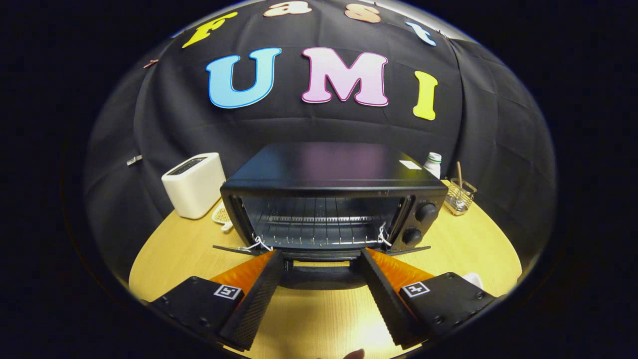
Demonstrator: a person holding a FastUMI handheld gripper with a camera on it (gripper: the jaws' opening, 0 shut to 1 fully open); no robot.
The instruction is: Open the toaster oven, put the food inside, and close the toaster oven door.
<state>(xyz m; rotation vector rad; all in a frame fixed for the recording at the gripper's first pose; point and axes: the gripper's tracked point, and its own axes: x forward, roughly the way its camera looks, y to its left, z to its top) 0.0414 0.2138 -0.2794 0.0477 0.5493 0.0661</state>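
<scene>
Tabletop [463, 239]: open toaster oven [331, 199] just ahead of spread fingers [259, 286].

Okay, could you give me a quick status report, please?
Gripper open, fingertips at the lowered door. Toaster oven open, rack bare. Nothing between the fingers.

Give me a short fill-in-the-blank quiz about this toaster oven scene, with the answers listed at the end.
1. The toaster oven door is folded down, so the oven is ____.
2. The wire rack inside holds ____ food.
3. The gripper fingers are spread ____, their tips at the door's front edge.
4. Beside the oven, on the side away from its knobs, stands a ____ toaster.

Answers: open; no; apart; white
</scene>
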